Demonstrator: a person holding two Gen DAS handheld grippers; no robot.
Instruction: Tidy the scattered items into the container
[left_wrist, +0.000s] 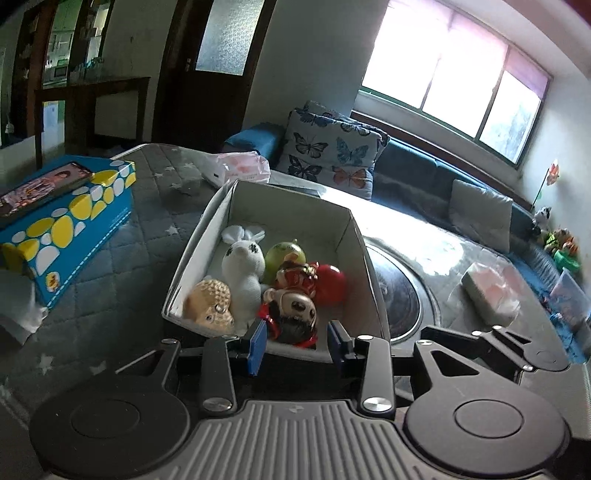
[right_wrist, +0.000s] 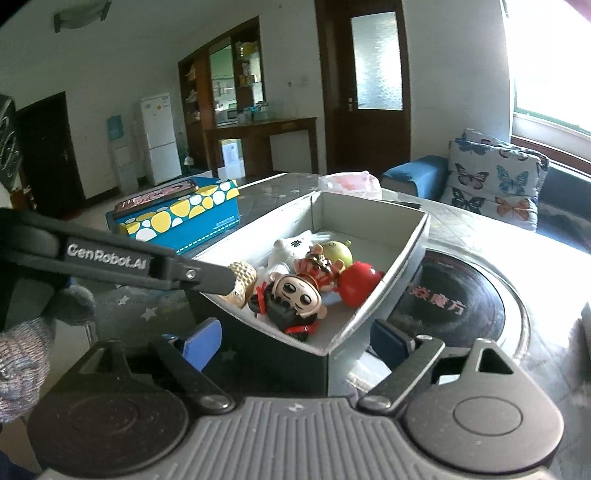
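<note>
Left wrist view: grey open box (left_wrist: 207, 236) standing on the quilted grey table cover (left_wrist: 122, 258), taken here as the landmark. Inside it, a white plush rabbit (left_wrist: 242, 266) near the middle, a tan knobbly figure (left_wrist: 210, 304) in the near left corner, a green round toy (left_wrist: 284, 253) behind a red-robed figurine (left_wrist: 297, 277), a red round toy (left_wrist: 330, 282) against the right wall, and a big-headed doll (left_wrist: 295, 314) lying on its back at the near wall. Left gripper (left_wrist: 297, 341) held just in front of the box's near wall, blue pads spread apart, nothing between them, released. Left of the box, a blue carton with yellow and white spots (left_wrist: 70, 229), a phone (left_wrist: 40, 190) lying on top. Beyond the box, a pink plastic bag (left_wrist: 242, 168) and a butterfly cushion (left_wrist: 328, 151). Right of the box, a dark round hob (left_wrist: 402, 295) set in the glossy tabletop.

Right wrist view: same box (right_wrist: 402, 251) seen from its near corner, doll (right_wrist: 295, 299) face up nearest that corner, red round toy (right_wrist: 356, 282) to its right, tan figure (right_wrist: 243, 280) partly hidden behind the black arm of the other gripper (right_wrist: 110, 258) crossing in from the left. Right gripper (right_wrist: 295, 341) wide apart, one blue pad on each side of the box's near corner, not pressing on it, empty. Gloved hand (right_wrist: 22, 350) at the left edge. Spotted carton (right_wrist: 184, 216) left of the box.
</note>
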